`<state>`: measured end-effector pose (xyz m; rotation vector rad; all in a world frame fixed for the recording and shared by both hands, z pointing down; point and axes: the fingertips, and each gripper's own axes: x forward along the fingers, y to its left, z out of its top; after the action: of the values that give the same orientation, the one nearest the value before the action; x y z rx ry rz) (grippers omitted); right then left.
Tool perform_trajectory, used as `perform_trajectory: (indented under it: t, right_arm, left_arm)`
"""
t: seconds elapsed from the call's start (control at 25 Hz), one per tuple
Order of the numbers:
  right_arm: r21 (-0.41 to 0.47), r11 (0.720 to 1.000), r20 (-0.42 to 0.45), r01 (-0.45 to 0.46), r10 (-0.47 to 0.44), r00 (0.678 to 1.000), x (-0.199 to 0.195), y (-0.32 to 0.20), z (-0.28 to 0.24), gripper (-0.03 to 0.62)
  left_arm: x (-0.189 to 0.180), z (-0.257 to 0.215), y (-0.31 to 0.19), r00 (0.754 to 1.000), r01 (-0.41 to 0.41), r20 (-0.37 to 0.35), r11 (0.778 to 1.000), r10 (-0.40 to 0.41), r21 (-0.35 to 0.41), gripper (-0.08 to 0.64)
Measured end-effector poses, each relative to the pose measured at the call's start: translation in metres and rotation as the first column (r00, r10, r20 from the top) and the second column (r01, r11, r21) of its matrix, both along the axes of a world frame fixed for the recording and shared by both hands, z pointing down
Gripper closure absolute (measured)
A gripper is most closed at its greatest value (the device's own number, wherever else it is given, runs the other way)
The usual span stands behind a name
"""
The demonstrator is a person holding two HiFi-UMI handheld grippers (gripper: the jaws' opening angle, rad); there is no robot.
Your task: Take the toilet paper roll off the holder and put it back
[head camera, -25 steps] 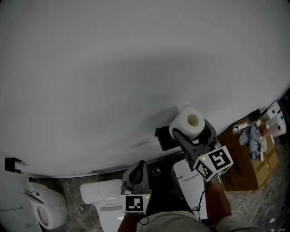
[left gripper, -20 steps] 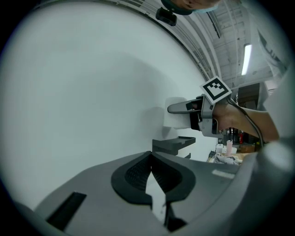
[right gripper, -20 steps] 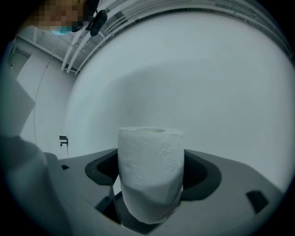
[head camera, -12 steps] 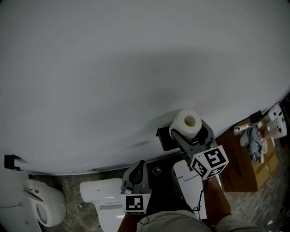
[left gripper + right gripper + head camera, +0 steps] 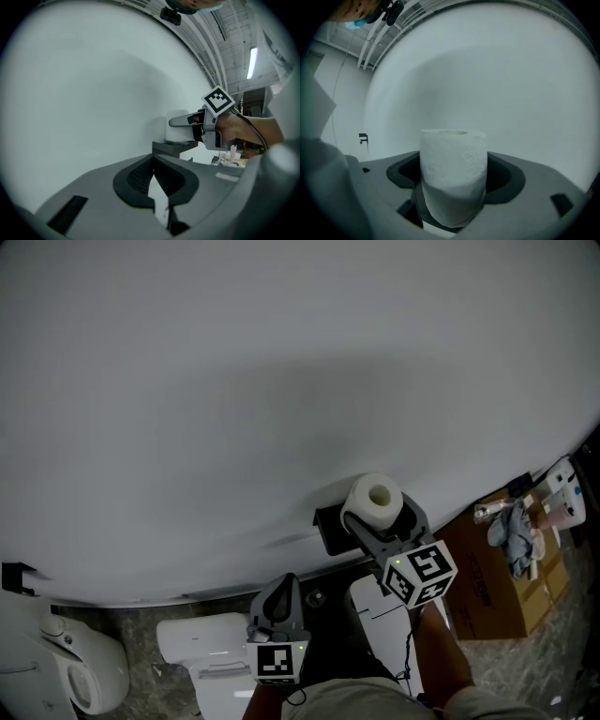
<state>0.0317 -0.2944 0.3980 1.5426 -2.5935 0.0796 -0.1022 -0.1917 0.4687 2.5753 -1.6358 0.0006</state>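
The white toilet paper roll (image 5: 373,500) stands upright, core hole up, in my right gripper (image 5: 384,514), which is shut on it. The roll hangs just above and right of the black wall holder (image 5: 329,530). In the right gripper view the roll (image 5: 453,173) fills the gap between the jaws, in front of the grey wall. My left gripper (image 5: 285,585) sits lower and to the left, shut with nothing in it. In the left gripper view its jaws (image 5: 153,161) meet; beyond them are the roll (image 5: 177,127), the holder (image 5: 172,148) and the right gripper (image 5: 194,123).
A white toilet (image 5: 75,676) stands at the lower left and a white lid-like fixture (image 5: 202,652) below the left gripper. A cardboard box (image 5: 492,568) with a cloth (image 5: 514,529) on it sits at the right. A small black bracket (image 5: 14,577) is on the wall at far left.
My right gripper has carried the roll a little to the left, closer to the black holder. The left gripper has stayed where it was.
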Motion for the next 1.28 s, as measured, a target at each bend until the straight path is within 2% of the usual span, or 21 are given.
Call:
perform_trajectory:
  t: [0.24, 0.48, 0.6, 0.76, 0.96, 1.08, 1.16, 1.28]
  right_arm:
    - [-0.015, 1.000, -0.010, -0.003, 0.003, 1.000, 0.000, 0.001, 0.005, 0.229]
    - [-0.007, 1.000, -0.031, -0.004, 0.004, 1.000, -0.003, -0.001, 0.005, 0.229]
    - [-0.009, 1.000, -0.050, -0.002, 0.002, 0.999, -0.003, 0.000, 0.007, 0.227]
    - [-0.015, 1.000, -0.062, -0.006, 0.005, 0.998, -0.003, -0.001, 0.008, 0.229]
    - [-0.025, 1.000, -0.099, -0.011, 0.008, 0.995, -0.004, -0.002, 0.013, 0.229]
    - [-0.028, 0.999, -0.104, -0.017, 0.014, 0.994, -0.003, -0.002, 0.012, 0.229]
    - [-0.032, 0.999, -0.103, -0.018, 0.015, 0.995, -0.004, -0.003, 0.012, 0.227]
    - [-0.034, 0.999, -0.107, -0.020, 0.016, 0.994, -0.004, -0.003, 0.013, 0.229]
  left_arm:
    - [0.001, -0.005, 0.001, 1.000, 0.014, -0.027, 1.000, -0.014, 0.006, 0.557]
    - [-0.003, -0.008, 0.002, 1.000, 0.022, -0.013, 0.999, -0.022, 0.026, 0.557]
    - [-0.003, -0.007, 0.003, 0.999, 0.026, -0.022, 1.000, -0.026, 0.006, 0.557]
    - [-0.003, -0.006, 0.004, 1.000, 0.008, 0.028, 1.000, -0.009, 0.011, 0.557]
    - [-0.003, -0.008, 0.003, 1.000, 0.020, -0.014, 1.000, -0.020, 0.011, 0.557]
    - [-0.001, -0.007, 0.003, 1.000, 0.008, -0.005, 1.000, -0.008, 0.014, 0.557]
    - [-0.002, -0.008, 0.003, 1.000, 0.010, -0.024, 1.000, -0.010, 0.014, 0.558]
    - [-0.002, -0.004, 0.003, 1.000, -0.003, -0.006, 1.000, 0.003, 0.004, 0.557]
